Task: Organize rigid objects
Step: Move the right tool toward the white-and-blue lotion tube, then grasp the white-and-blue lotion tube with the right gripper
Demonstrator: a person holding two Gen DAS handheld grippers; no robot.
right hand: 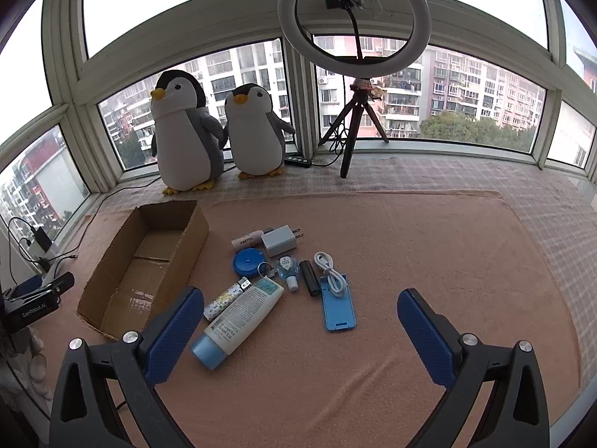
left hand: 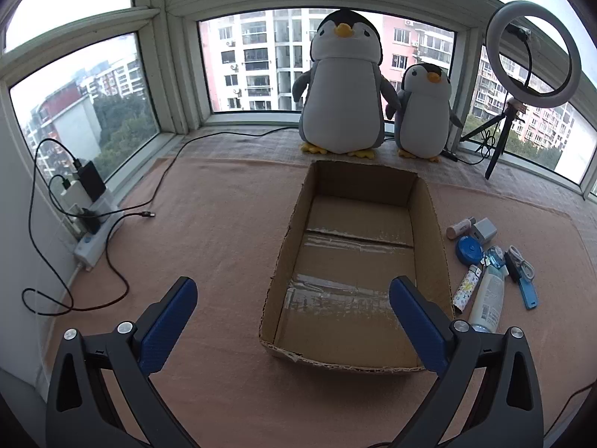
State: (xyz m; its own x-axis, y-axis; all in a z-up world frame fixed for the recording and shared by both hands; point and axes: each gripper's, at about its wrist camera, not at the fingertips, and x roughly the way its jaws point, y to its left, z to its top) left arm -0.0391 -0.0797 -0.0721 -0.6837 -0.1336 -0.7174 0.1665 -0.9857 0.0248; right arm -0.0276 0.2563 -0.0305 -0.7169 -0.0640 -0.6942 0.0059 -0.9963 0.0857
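Both claws hang wide open and hold nothing. The left claw (left hand: 293, 300) hovers above the near end of the open cardboard box (left hand: 278, 257), which lies bare inside (only strips of clear tape show on its bottom) on a pink towel (left hand: 209, 201) spread over the window ledge. The right claw (right hand: 300, 310) hovers over the cluster of small things just right of the box. Nearest lies a white lotion tube (right hand: 238, 315) with a blue cap, touching a patterned lighter (right hand: 224, 298) on its left. Beyond them sit a round blue tape measure (right hand: 247, 261), a white plug adapter (right hand: 280, 240), a small white tube (right hand: 246, 240), a clear blue keyring piece (right hand: 288, 269), a black cylinder (right hand: 309, 272) and a coiled white cable (right hand: 330, 270) resting on the far end of a blue phone stand (right hand: 337, 308). Two plush penguins (left hand: 345, 86) and a ring light (right hand: 354, 18) stand by the window
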